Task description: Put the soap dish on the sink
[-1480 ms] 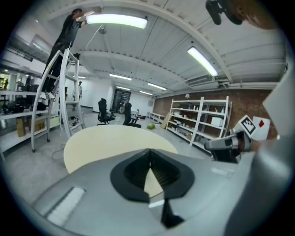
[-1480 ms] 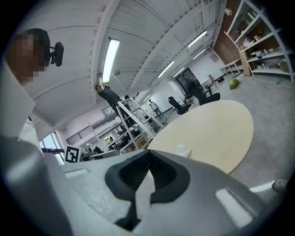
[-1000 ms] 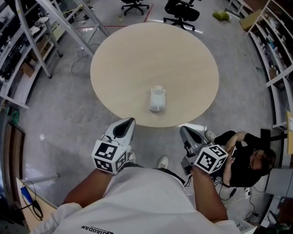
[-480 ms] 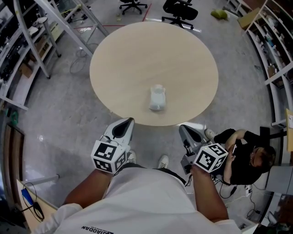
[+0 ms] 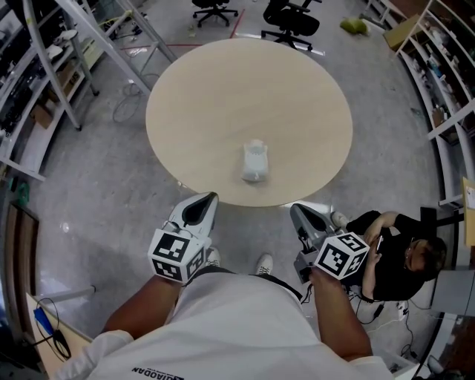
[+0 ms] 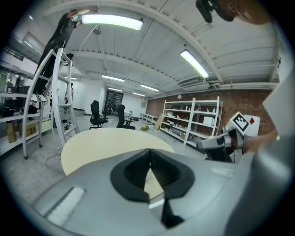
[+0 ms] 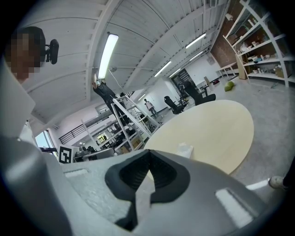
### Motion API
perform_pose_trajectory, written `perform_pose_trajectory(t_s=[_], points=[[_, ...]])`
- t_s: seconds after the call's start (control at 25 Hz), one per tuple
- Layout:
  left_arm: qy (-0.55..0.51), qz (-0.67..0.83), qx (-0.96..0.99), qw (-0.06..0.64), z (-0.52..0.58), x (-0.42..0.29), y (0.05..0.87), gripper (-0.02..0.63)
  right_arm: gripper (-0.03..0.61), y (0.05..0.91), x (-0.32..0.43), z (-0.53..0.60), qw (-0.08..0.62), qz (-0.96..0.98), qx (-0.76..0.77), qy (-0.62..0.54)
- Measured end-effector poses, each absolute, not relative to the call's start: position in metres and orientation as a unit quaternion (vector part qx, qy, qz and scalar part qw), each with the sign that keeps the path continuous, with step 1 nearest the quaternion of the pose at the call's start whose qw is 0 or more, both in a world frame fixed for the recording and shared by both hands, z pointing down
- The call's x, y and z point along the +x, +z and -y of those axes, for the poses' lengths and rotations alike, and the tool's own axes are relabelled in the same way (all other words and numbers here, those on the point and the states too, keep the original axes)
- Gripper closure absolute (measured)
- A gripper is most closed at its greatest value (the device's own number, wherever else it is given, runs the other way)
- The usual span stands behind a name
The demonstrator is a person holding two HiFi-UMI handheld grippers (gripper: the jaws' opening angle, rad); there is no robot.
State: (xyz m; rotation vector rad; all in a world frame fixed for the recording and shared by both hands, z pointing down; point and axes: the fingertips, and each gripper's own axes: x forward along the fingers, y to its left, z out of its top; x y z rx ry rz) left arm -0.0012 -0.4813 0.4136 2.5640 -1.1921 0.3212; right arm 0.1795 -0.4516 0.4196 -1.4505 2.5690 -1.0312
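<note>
A round, pale wooden table [image 5: 223, 96] stands on a grey concrete floor [image 5: 111, 193], and the soap dish [image 5: 254, 161], a small white piece, sits alone on it, close to the edge nearest the person and a little right of the table's middle. Both grippers are held in front of the person's body, short of that near edge and over the floor, well apart from the dish. The left gripper [image 5: 202, 200] points toward the table; in the left gripper view its jaws are clenched tip to tip with nothing between them [image 6: 150, 152], and the tabletop [image 6: 101, 143] shows beyond them. The right gripper [image 5: 300, 212] is level with it on the other side; in the right gripper view its jaws are likewise pressed together and empty [image 7: 148, 154]. From there the soap dish [image 7: 185, 150] shows just above the gripper's body, on the table [image 7: 216, 133]. The dish lies between the lines of the two grippers, nearer the right one's side. Past the far edge of the table stand two black office chairs [image 5: 293, 18], a metal stepladder [image 5: 111, 37] leans in at the upper left, and shelving [image 5: 445, 82] runs along the right wall. A seated person in black [image 5: 393, 260] is on the floor side to the right, beside the right gripper.
</note>
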Motion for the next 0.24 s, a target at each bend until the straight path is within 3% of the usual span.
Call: perform_pose_trajectory(t_s=[0.24], points=[[0.111, 0.416, 0.891, 0.146, 0.4828, -0.0009, 0.4111, 0.606, 0.578, 0.4178, 0.1783, 0.4522, 0.006, -0.825, -0.459, -0.329]])
